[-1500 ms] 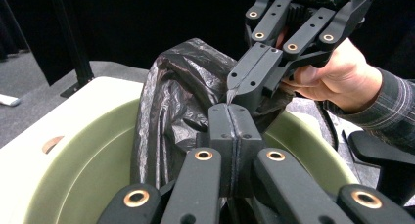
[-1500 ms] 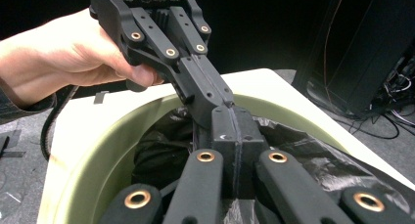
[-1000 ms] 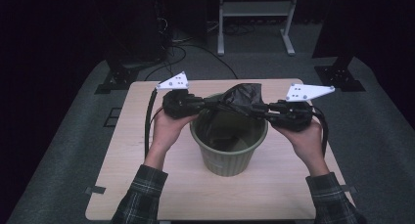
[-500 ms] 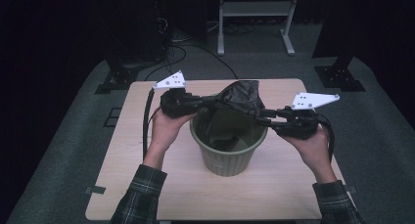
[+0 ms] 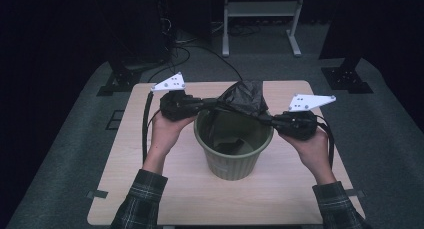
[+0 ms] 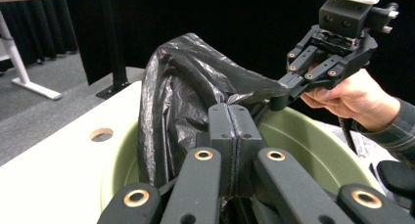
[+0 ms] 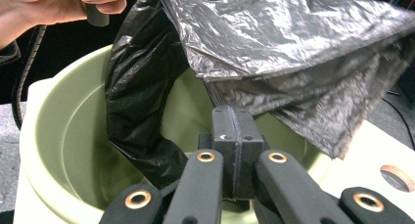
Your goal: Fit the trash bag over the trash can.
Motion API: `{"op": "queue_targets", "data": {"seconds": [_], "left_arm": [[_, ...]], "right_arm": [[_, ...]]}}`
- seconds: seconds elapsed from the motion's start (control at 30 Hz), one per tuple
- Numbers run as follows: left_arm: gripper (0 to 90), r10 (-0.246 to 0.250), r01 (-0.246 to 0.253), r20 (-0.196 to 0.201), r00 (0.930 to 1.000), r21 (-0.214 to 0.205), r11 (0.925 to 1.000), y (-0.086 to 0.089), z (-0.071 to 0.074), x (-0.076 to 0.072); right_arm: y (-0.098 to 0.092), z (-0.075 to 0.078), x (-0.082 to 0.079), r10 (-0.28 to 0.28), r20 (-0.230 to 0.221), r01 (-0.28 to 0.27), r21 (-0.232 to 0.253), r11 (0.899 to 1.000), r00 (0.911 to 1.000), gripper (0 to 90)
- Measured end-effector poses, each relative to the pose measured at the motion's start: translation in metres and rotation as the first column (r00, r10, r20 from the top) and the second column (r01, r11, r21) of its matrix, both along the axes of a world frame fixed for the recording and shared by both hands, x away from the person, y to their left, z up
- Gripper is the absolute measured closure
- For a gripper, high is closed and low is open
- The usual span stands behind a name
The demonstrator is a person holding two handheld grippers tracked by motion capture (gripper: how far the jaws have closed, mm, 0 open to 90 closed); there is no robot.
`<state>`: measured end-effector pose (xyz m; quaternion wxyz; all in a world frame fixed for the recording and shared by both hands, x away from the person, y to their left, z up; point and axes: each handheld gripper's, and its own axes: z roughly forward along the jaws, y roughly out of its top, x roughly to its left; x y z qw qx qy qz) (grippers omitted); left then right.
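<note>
A ribbed green bin (image 5: 234, 161) stands mid-table. A black plastic bag (image 5: 243, 95) is stretched over its far rim, part of it hanging down inside. My left gripper (image 5: 216, 106) reaches in from the left, jaws pressed together on the bag's film (image 6: 171, 106) above the rim. My right gripper (image 5: 263, 117) comes from the right; its jaws have just been closing and now pinch a fold of the bag (image 7: 293, 48). In the left gripper view the right gripper (image 6: 278, 100) clamps the bag's edge. Both pairs of pads (image 7: 233, 136) meet with only thin film between them.
The light wooden table (image 5: 150, 189) has round holes (image 6: 101, 134) near the bin. Behind it stand a white desk frame (image 5: 260, 19) and black stand bases (image 5: 345, 79) on grey carpet. Cables trail from each gripper along the forearms.
My right hand has shifted a little toward me and outward, pulling the bag's edge wider across the bin. The left hand has stayed where it was.
</note>
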<state>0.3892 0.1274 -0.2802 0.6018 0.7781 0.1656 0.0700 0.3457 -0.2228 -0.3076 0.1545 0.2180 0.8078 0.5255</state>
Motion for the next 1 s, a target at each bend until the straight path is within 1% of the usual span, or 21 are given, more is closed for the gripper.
{"op": "queue_targets", "data": {"seconds": [0.03, 0.13, 0.23, 0.33, 0.37, 0.4, 0.43, 0.47, 0.5, 0.6, 0.63, 0.67, 0.77, 0.87, 0.93, 0.97, 1.0], "left_arm": [[88.9, 0.003, -0.003, -0.005, 1.0, -0.01, 0.9999, 0.001, -0.001, 0.0], [88.5, 0.011, -0.011, -0.017, 0.9998, -0.022, 0.9997, 0.005, -0.003, 0.001], [88.4, 0.012, -0.013, -0.016, 0.9998, -0.021, 0.9997, 0.007, -0.003, 0.001], [88.5, 0.016, -0.016, -0.012, 0.9998, -0.026, 0.9995, 0.007, -0.002, 0.0], [88.4, 0.015, -0.015, -0.009, 0.9999, -0.025, 0.9996, 0.007, -0.002, 0.0], [88.4, 0.013, -0.013, -0.009, 0.9999, -0.026, 0.9996, 0.007, -0.002, 0.0], [88.4, 0.014, -0.015, -0.008, 0.9999, -0.026, 0.9995, 0.007, -0.002, 0.0], [88.4, 0.014, -0.014, -0.006, 0.9999, -0.025, 0.9996, 0.006, -0.001, 0.0], [88.4, 0.012, -0.013, -0.007, 0.9999, -0.028, 0.9995, 0.006, -0.001, 0.0], [88.4, 0.011, -0.011, -0.004, 0.9999, -0.027, 0.9996, 0.006, -0.001, 0.0], [88.4, 0.012, -0.012, -0.002, 0.9999, -0.025, 0.9996, 0.007, -0.001, -0.001], [88.4, 0.011, -0.011, -0.001, 0.9999, -0.025, 0.9996, 0.007, -0.001, -0.001], [88.4, 0.006, -0.006, -0.001, 1.0, -0.029, 0.9996, 0.007, -0.001, -0.002], [88.4, 0.001, -0.001, -0.002, 1.0, -0.032, 0.9995, 0.007, 0.0, -0.002], [88.4, -0.004, 0.004, -0.002, 1.0, -0.033, 0.9995, 0.006, -0.001, -0.003], [88.0, -0.005, 0.004, -0.004, 1.0, -0.034, 0.9994, 0.006, -0.001, -0.003], [86.6, -0.004, 0.004, -0.004, 1.0, -0.033, 0.9994, 0.006, -0.001, -0.003]], "right_arm": [[-0.001, 0.0, 0.0, -0.002, 0.001, 0.002, -0.002, 1.0, 1.0, 90.0], [-0.005, 0.001, -0.001, -0.017, 0.006, 0.017, -0.012, 1.0, 0.9998, 90.0], [-0.008, 0.001, -0.001, -0.025, 0.007, 0.025, -0.006, 1.0, 0.9997, 90.0], [-0.009, 0.001, -0.001, -0.016, 0.009, 0.016, 0.001, 1.0, 0.9998, 89.4], [-0.008, 0.001, -0.001, -0.013, 0.009, 0.013, 0.003, 1.0, 0.9999, 76.1], [-0.006, 0.001, 0.0, -0.014, 0.003, 0.014, 0.005, 1.0, 0.9999, 74.2], [-0.005, 0.0, 0.0, -0.001, -0.002, 0.001, 0.003, 1.0, 1.0, 70.7], [-0.003, -0.001, 0.0, -0.003, 0.0, 0.003, -0.005, 1.0, 1.0, 67.3], [0.0, -0.002, 0.0, -0.003, 0.004, 0.003, -0.015, 1.0, 1.0, 66.9], [0.003, -0.002, 0.0, -0.007, 0.007, 0.007, -0.015, 1.0, 0.9999, 65.9], [0.004, -0.002, 0.001, -0.001, -0.001, 0.001, -0.012, 1.0, 1.0, 66.2], [0.006, -0.003, 0.001, -0.001, 0.007, 0.001, -0.008, 1.0, 1.0, 69.5], [0.008, -0.003, 0.002, 0.007, 0.002, -0.007, 0.001, 1.0, 1.0, 71.8], [0.01, -0.003, 0.004, 0.004, -0.001, -0.004, -0.001, 1.0, 1.0, 80.8], [0.011, -0.004, 0.005, 0.012, -0.004, -0.012, 0.004, 1.0, 0.9999, 87.4], [0.012, -0.004, 0.005, 0.013, -0.002, -0.013, 0.002, 1.0, 0.9999, 89.7], [0.012, -0.005, 0.005, 0.014, -0.003, -0.014, 0.004, 1.0, 0.9999, 89.9]]}}
